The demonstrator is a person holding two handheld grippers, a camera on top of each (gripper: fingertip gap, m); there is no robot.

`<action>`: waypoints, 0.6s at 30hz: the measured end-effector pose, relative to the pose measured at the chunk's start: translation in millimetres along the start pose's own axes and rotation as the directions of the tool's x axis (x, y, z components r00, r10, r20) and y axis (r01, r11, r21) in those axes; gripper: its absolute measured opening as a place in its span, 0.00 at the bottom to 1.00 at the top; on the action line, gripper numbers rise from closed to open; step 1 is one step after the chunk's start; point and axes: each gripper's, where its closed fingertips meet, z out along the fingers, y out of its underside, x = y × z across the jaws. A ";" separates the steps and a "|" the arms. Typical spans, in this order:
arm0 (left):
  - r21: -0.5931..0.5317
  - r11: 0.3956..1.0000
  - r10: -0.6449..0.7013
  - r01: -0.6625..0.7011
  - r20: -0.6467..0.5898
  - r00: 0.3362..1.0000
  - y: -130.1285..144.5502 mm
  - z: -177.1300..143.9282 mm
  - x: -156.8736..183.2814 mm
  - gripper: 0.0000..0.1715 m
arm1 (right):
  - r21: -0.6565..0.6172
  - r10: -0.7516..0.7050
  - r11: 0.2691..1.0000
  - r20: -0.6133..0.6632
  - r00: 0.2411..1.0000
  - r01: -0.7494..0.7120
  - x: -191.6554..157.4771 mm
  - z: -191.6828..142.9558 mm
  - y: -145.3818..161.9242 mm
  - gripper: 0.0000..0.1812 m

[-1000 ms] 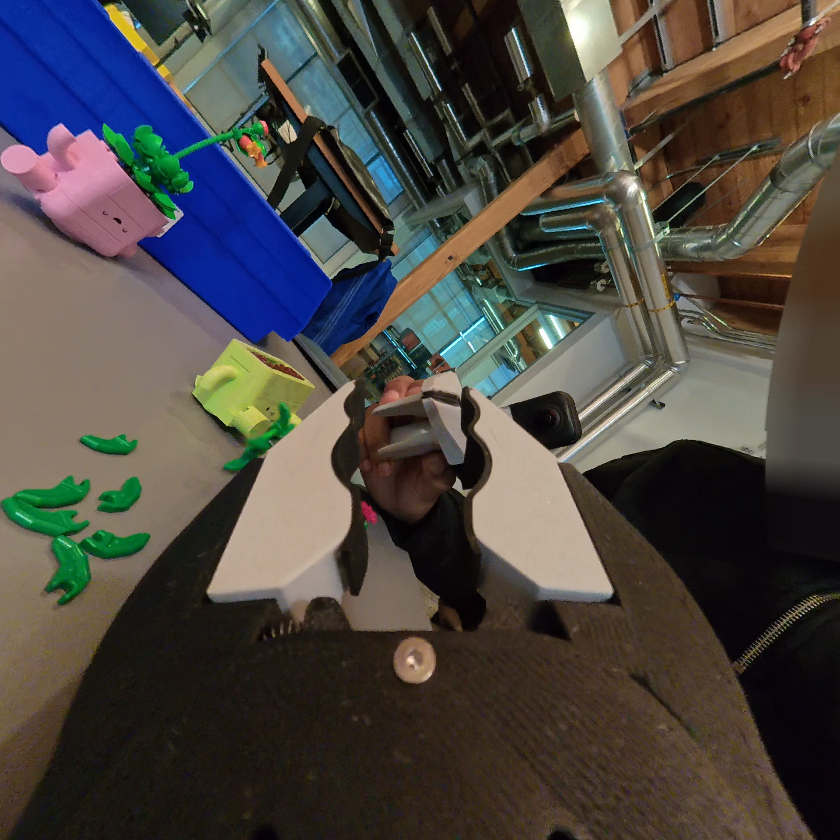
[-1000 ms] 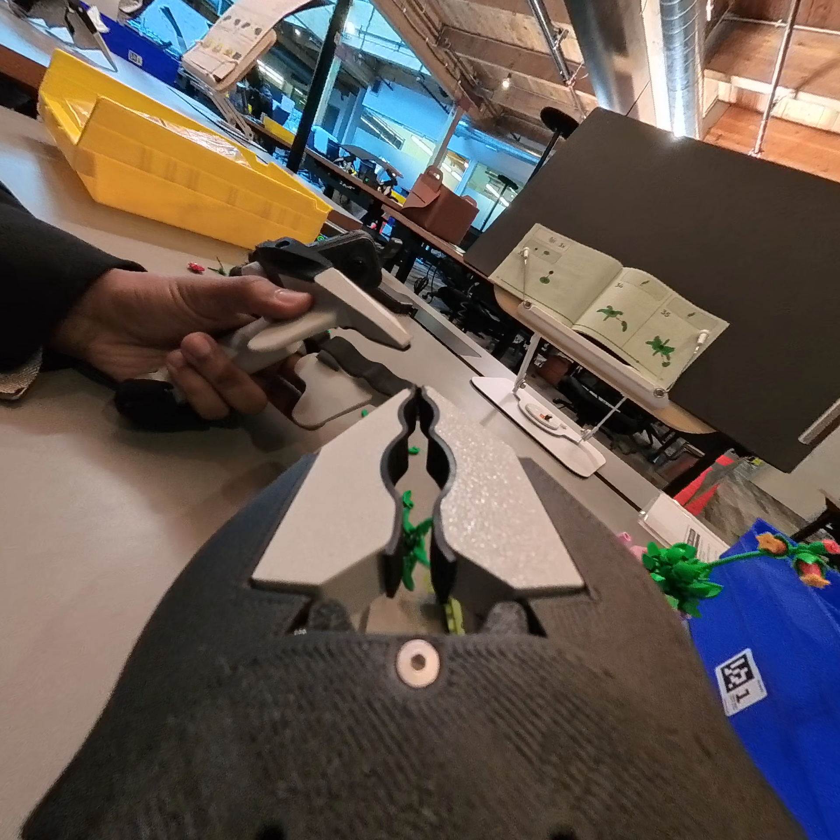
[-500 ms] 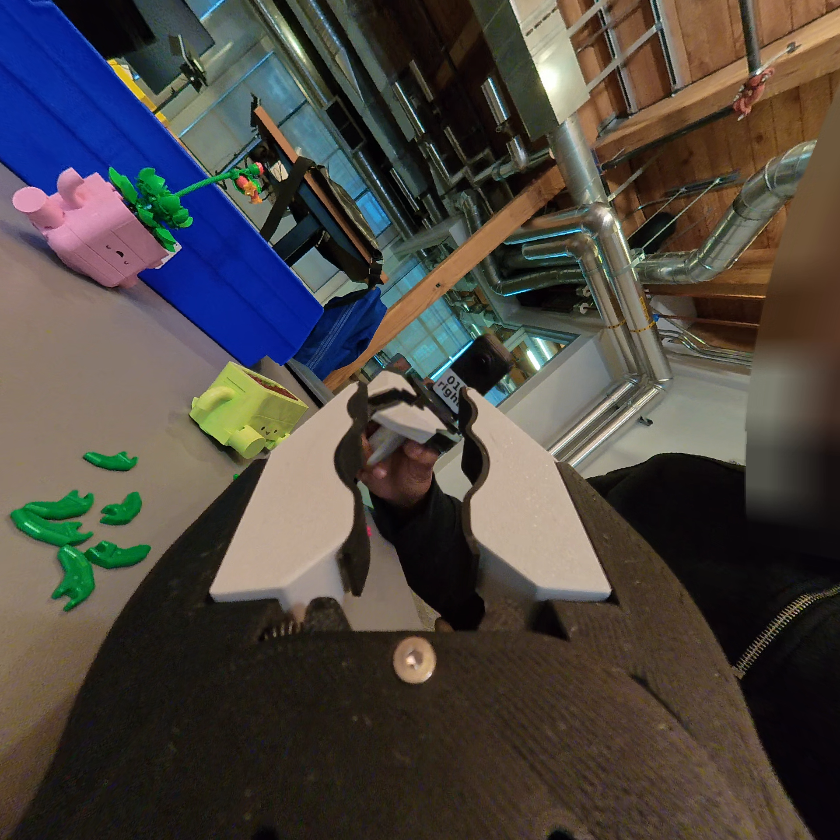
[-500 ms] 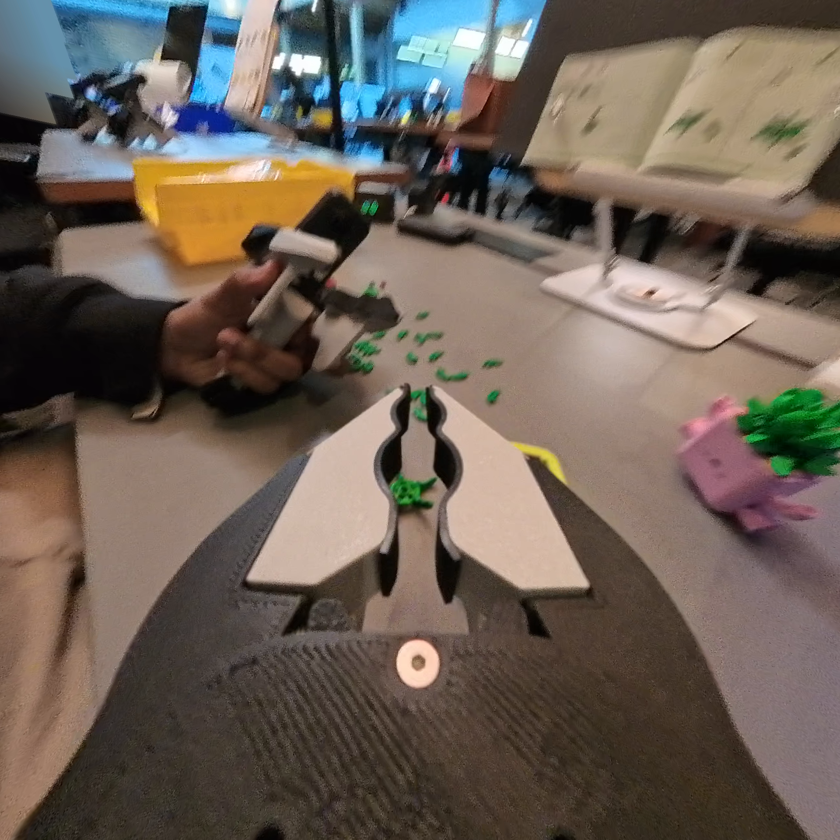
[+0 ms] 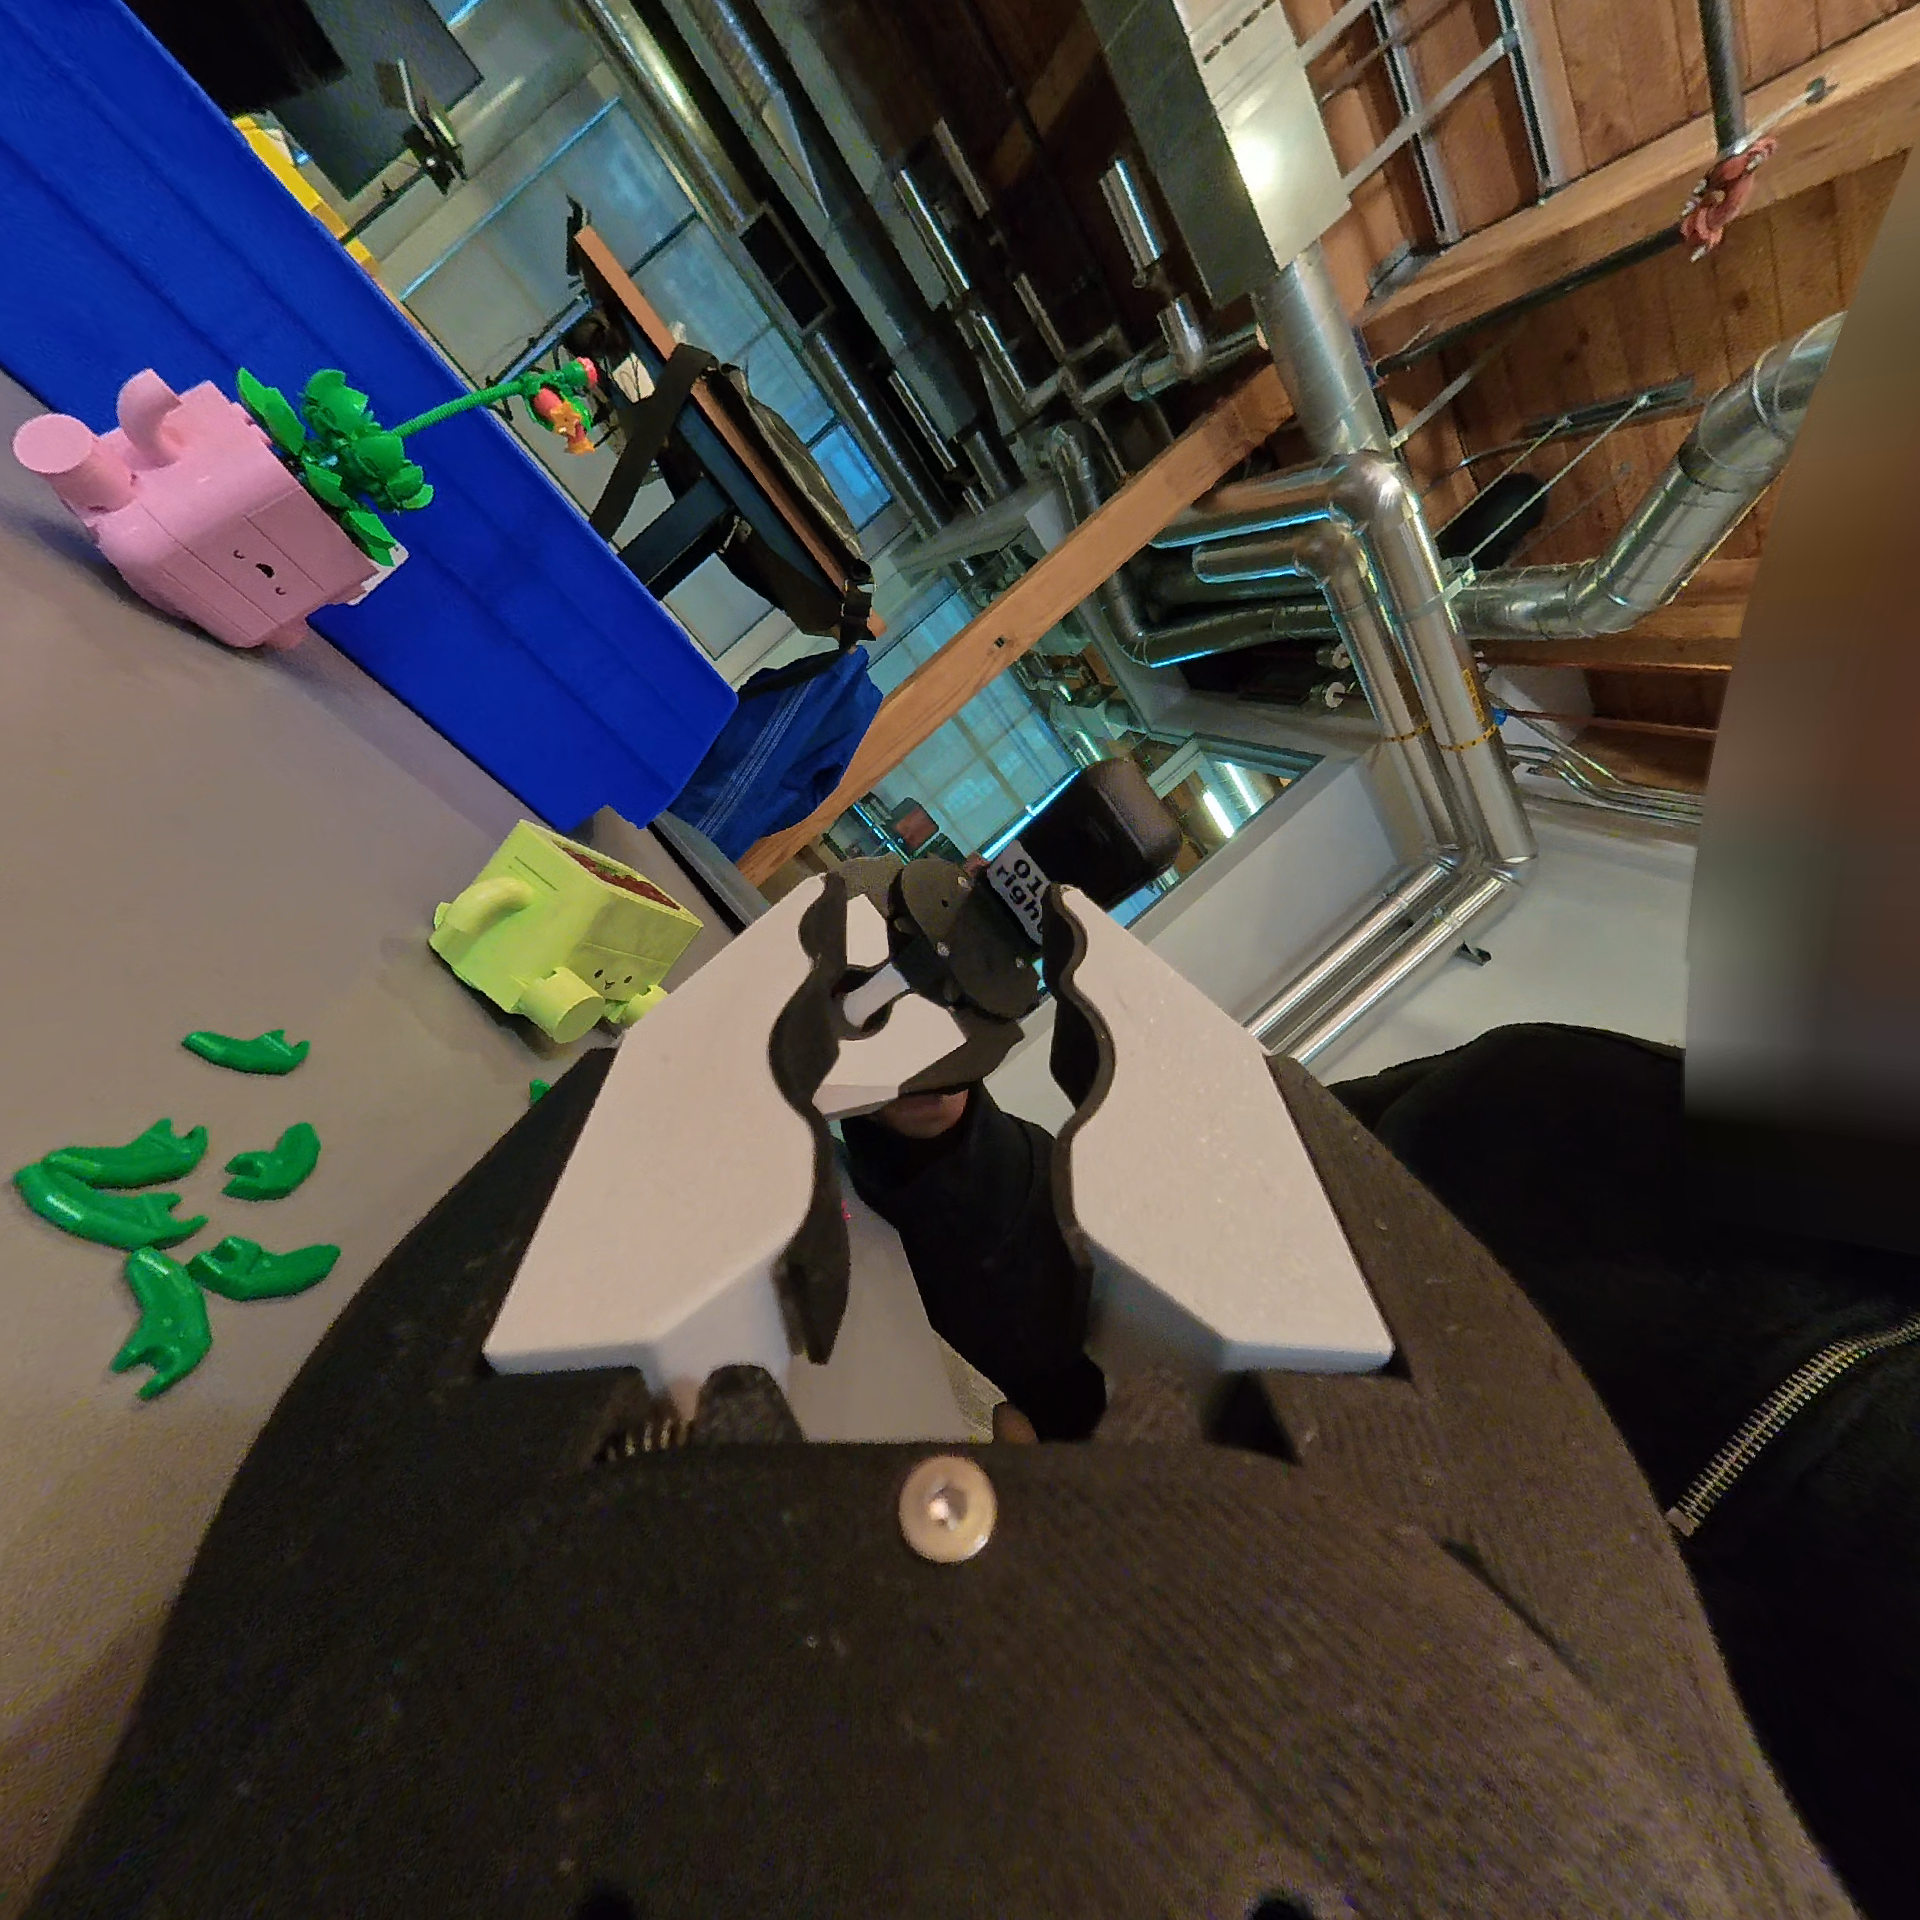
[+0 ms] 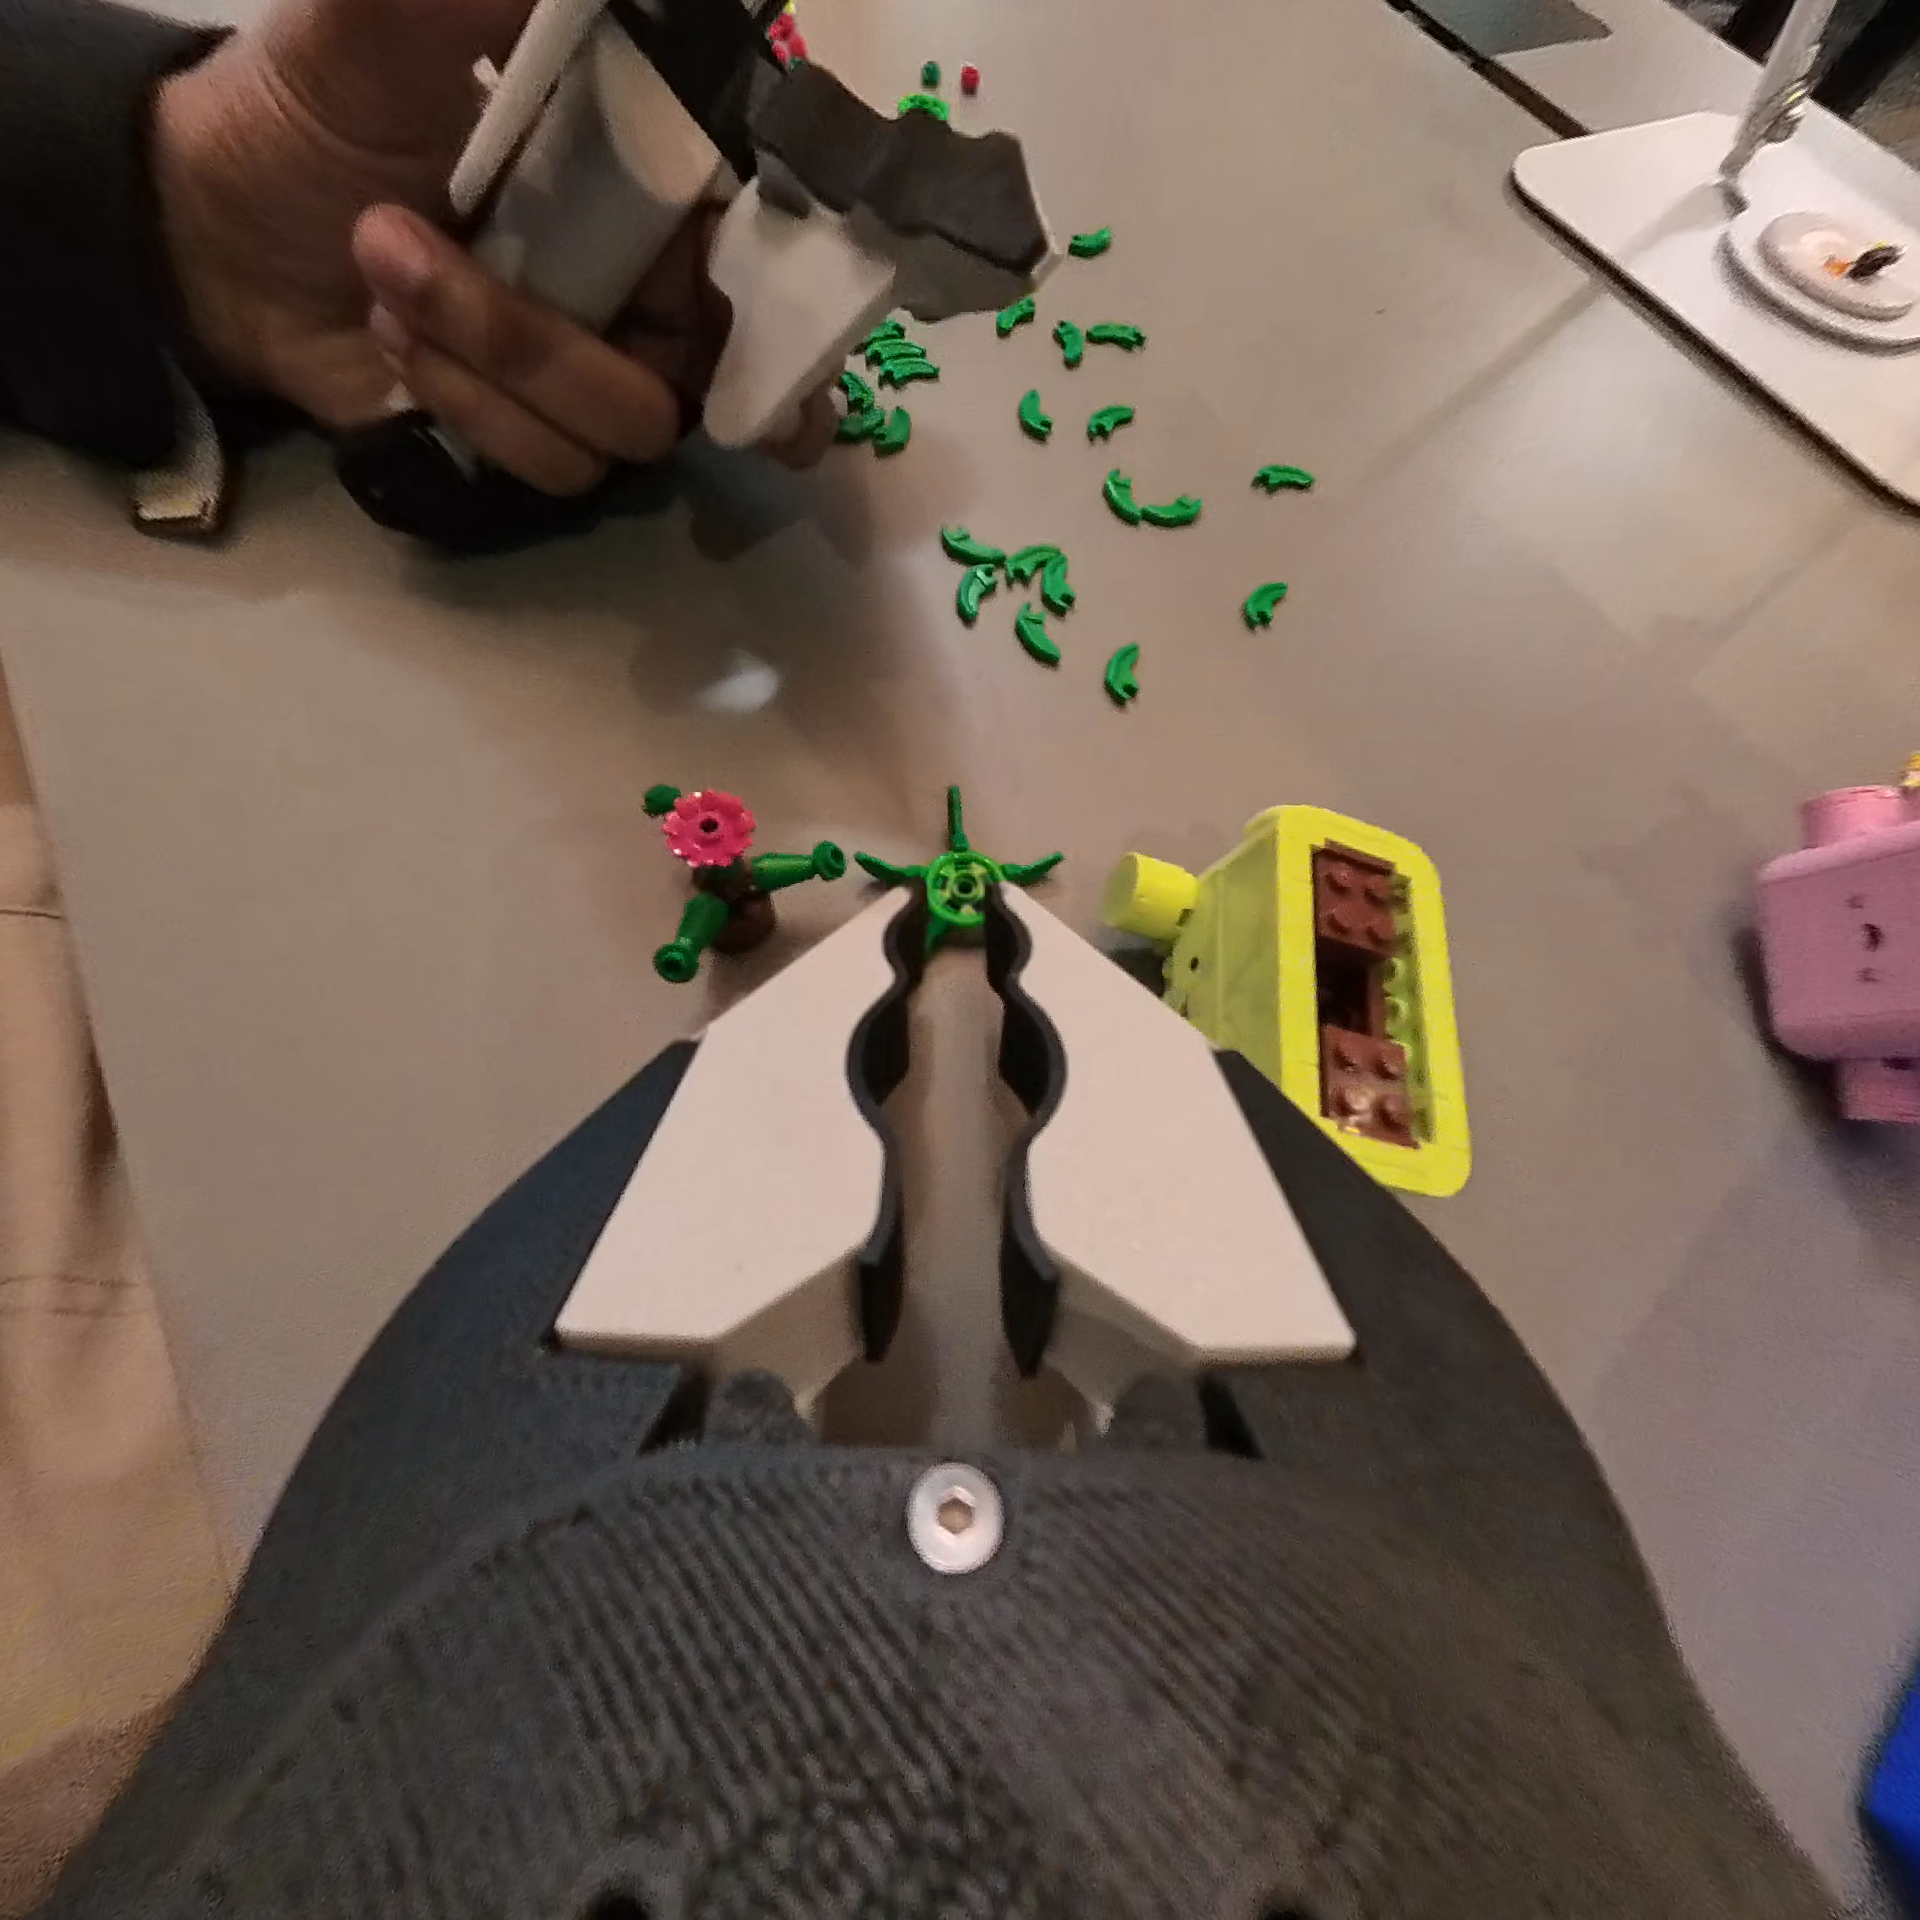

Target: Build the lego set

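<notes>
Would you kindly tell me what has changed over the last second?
The right gripper tipped down from the instruction booklet towards the table, still shut on the green leaf piece, now beside the lime pot. The left gripper stayed open; the pots stayed put.

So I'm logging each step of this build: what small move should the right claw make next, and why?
Probably carry the green leaf piece, pinched at the right claw tips, sideways over the lime pot. The pot's brown studs face the camera with no plant on them, and the left claw is open and holds nothing.
</notes>
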 end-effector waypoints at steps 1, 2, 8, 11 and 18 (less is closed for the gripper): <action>0.000 1.000 -0.001 0.001 0.000 1.000 0.1 0.0 0.0 0.20 | -0.006 -0.002 1.000 0.000 1.000 0.002 0.2 0.2 1.0 0.05; 0.000 1.000 -0.001 0.001 0.000 1.000 0.1 -0.1 -0.2 0.20 | -0.013 -0.002 1.000 0.010 1.000 0.003 -1.2 1.0 1.8 0.06; -0.002 1.000 0.001 -0.001 0.002 1.000 0.5 0.1 -0.4 0.20 | -0.047 -0.006 0.999 0.048 0.999 0.008 -5.4 0.2 9.3 0.06; -0.004 1.000 0.001 -0.001 0.003 1.000 0.7 0.2 -0.6 0.19 | -0.081 0.013 0.997 0.047 0.999 -0.009 -4.0 2.8 13.9 0.07; -0.011 1.000 0.013 -0.013 0.007 1.000 1.9 0.9 -0.3 0.19 | -0.120 0.025 0.993 0.052 0.998 -0.019 -5.5 5.9 19.3 0.03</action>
